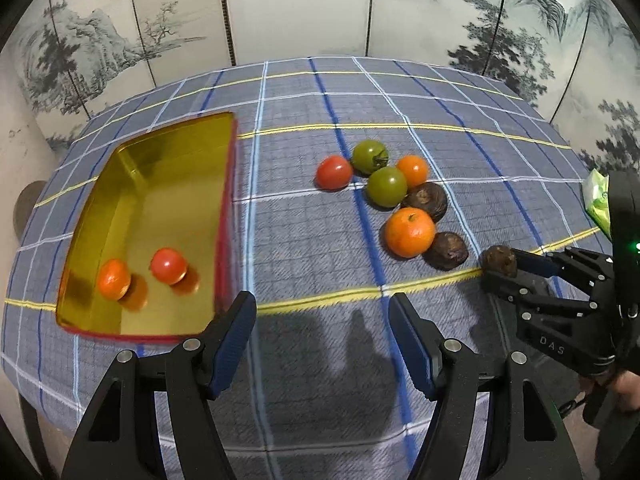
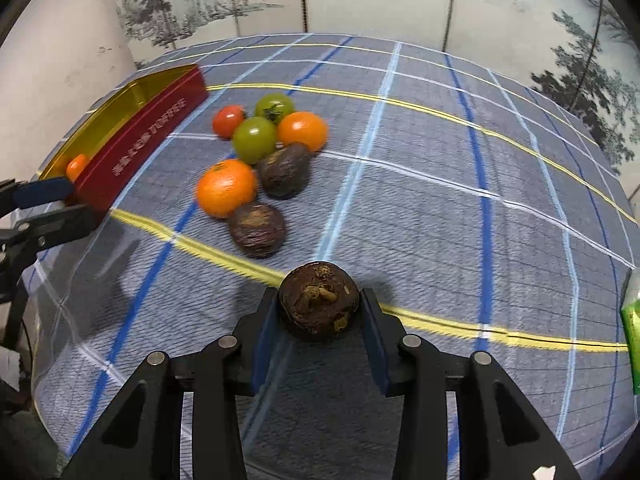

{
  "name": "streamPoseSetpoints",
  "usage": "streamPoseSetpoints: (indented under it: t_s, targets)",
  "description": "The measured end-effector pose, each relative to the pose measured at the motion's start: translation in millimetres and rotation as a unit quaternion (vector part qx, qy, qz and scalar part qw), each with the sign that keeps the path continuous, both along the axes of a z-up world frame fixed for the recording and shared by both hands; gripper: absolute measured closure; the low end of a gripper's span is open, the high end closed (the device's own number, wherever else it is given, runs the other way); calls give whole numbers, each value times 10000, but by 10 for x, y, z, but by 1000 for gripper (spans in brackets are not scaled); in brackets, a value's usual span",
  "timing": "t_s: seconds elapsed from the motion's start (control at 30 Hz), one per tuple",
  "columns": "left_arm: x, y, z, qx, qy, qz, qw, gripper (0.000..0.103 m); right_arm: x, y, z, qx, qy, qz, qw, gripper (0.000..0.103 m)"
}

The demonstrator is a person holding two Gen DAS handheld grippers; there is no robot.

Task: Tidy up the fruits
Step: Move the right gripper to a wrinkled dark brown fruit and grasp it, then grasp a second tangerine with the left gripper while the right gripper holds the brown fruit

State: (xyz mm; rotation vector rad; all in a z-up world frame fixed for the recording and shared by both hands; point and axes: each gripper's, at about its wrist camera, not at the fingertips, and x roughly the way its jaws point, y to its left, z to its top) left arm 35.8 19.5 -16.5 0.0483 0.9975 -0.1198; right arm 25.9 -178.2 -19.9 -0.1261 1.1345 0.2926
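Observation:
A gold-lined red tin (image 1: pixel 168 200) stands at the left with a red tomato (image 1: pixel 169 266) and a small orange fruit (image 1: pixel 114 279) inside. My left gripper (image 1: pixel 322 304) hangs open and empty just right of the tin's near corner. On the cloth lies a cluster: a red tomato (image 1: pixel 334 172), two green tomatoes (image 1: pixel 387 186), a small orange (image 1: pixel 413 170), a mandarin (image 1: pixel 410 232) and two brown chestnuts (image 1: pixel 447 251). My right gripper (image 2: pixel 319 300) is shut on a third brown chestnut (image 2: pixel 318 304), low over the cloth and right of the cluster.
A blue plaid cloth (image 2: pixel 440 208) covers the round table. A green packet (image 2: pixel 632 344) lies at the table's right edge. A painted folding screen (image 1: pixel 300 12) stands behind. My left gripper's fingers (image 2: pixel 44 196) show beside the tin's near end (image 2: pixel 148 136).

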Motion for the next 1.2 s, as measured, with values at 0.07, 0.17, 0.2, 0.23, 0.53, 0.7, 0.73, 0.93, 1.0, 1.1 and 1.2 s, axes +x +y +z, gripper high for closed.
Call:
streamPoseSetpoints:
  t_s: [0.07, 0.17, 0.2, 0.23, 0.53, 0.7, 0.73, 0.93, 1.0, 1.1, 1.2]
  targets:
    - [53, -34, -18, -48, 35, -4, 10000, 34, 41, -63, -1, -60, -14, -56, 10000, 66]
    - [140, -91, -54, -100, 104, -28, 9999, 34, 86, -140, -5, -129, -45, -105, 9999, 66]
    - [160, -108, -65, -102, 116, -27, 9999, 34, 100, -169, -8, -148, -54, -128, 9998, 66]
    - [183, -128, -77, -105, 134, -34, 9998, 34, 120, -206, -10, -171, -69, -156, 9997, 66]
    - [420, -315, -148, -301, 406, -109, 9987, 34, 219, -544, -22, -137, -100, -530, 9984, 66]
    - [579, -452, -166, -427, 521, -207, 9975, 34, 201, -608, -34, -33, -122, -595, 9981, 66]
    - [607, -472, -171, -458, 549, -214, 9972, 34, 188, -612, -34, -29, -138, -601, 9981, 66]
    - [773, -569, -220, -592, 712, -230, 9954, 41, 163, -632, -36, 39, -186, -614, 9979, 66]
    - [819, -601, -247, -596, 760, -264, 9950, 46, 157, -641, -37, 58, -189, -605, 9980, 66]
    - [868, -635, -285, -606, 837, -262, 9943, 51, 147, -649, -35, 98, -193, -609, 9979, 66]
    - [913, -643, -322, -670, 918, -267, 9932, 58, 141, -654, -30, 122, -196, -621, 9978, 66]
